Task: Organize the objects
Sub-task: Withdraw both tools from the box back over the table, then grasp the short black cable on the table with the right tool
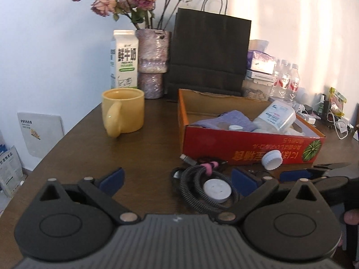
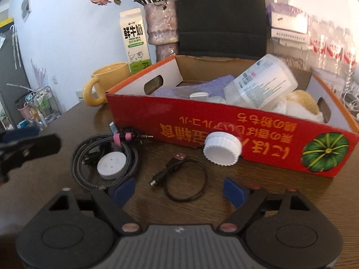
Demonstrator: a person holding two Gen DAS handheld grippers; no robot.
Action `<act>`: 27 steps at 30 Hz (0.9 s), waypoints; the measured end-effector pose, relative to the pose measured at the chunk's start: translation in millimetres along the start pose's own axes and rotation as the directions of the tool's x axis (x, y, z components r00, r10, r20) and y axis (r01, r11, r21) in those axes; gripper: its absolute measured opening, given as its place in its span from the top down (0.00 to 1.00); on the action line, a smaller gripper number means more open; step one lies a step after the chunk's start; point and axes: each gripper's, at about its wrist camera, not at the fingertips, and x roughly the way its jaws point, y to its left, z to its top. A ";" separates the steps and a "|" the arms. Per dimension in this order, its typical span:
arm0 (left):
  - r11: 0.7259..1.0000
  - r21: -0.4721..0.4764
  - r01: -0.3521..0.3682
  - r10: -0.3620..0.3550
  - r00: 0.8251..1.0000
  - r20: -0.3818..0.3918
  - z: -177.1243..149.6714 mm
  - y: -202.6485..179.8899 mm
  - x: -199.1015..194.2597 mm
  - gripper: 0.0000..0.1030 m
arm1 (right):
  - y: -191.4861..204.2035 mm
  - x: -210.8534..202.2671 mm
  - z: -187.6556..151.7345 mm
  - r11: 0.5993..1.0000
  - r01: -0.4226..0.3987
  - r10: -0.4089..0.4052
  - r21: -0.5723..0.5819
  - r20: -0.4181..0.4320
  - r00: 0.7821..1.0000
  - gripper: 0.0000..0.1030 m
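Note:
A red cardboard box [image 2: 246, 134] stands on the dark wooden table and holds a clear plastic jar [image 2: 260, 85], a purple cloth [image 2: 197, 87] and a plush toy [image 2: 300, 105]. A white ribbed cap [image 2: 222, 149] leans against its front wall. My right gripper [image 2: 179, 190] is open, and a thin black USB cable [image 2: 184, 179] lies on the table between and just ahead of its blue pads, untouched. To the left is a coiled braided cable [image 2: 105, 163] around a white round puck [image 2: 111, 165]. My left gripper [image 1: 179, 181] is open and empty, with that coil [image 1: 208, 192] near its right finger.
A yellow mug [image 1: 123, 112] stands left of the box. Behind are a milk carton [image 1: 124, 59], a vase of dried roses [image 1: 152, 62], a black paper bag [image 1: 208, 56] and water bottles [image 1: 285, 80]. Chargers and cords [image 1: 336, 123] clutter the far right. The table edge [image 1: 56, 148] curves along the left.

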 end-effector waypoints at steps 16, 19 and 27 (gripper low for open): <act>0.999 -0.004 0.037 -0.037 0.997 -0.060 -5.6 5.9 4.5 0.00 | 18.9 -1.2 -3.1 0.994 0.026 -0.022 -0.105 0.033 0.999 0.60; 0.997 0.013 0.082 -0.080 0.990 -0.112 -4.2 -1.1 13.0 0.00 | 17.6 -5.7 -3.9 0.994 0.014 -0.010 -0.108 0.040 0.999 0.63; 0.981 0.106 0.161 -0.131 0.960 -0.247 4.5 -26.9 40.3 0.00 | 5.4 -16.6 -8.9 0.995 -0.007 0.011 -0.100 0.046 0.999 0.92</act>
